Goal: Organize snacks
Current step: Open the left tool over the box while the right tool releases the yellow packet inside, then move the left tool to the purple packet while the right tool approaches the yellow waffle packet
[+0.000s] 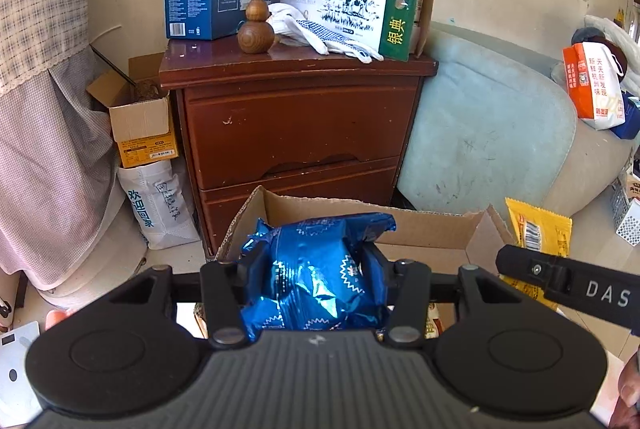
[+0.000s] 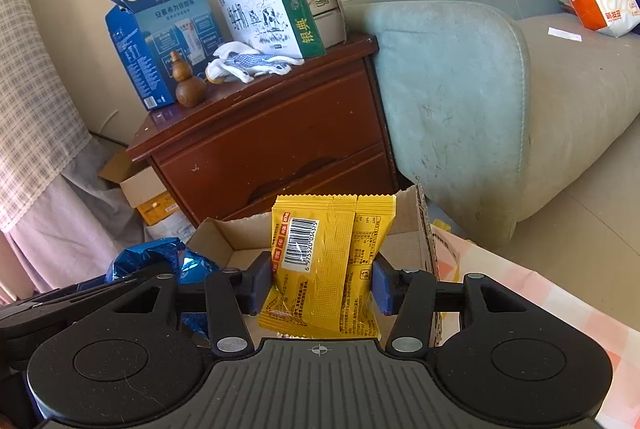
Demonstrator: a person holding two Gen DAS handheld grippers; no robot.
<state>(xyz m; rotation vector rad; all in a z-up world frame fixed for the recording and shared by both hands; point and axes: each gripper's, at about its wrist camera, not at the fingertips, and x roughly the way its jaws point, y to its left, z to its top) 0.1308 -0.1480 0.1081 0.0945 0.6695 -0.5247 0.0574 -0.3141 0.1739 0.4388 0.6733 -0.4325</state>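
In the left wrist view, my left gripper was clamped on a blue pack at lower centre, its foil bulging between the fingers. It hung over the near edge of an open box. At the lower right of that frame, the yellow pack showed behind the tip of my other tool.

In the right wrist view, the blue pack sat at lower left. At centre my right gripper was closed on the yellow pack, held upright with its barcode toward the camera, above the box. Behind stood a nightstand carrying cartons, with a sofa at the right.
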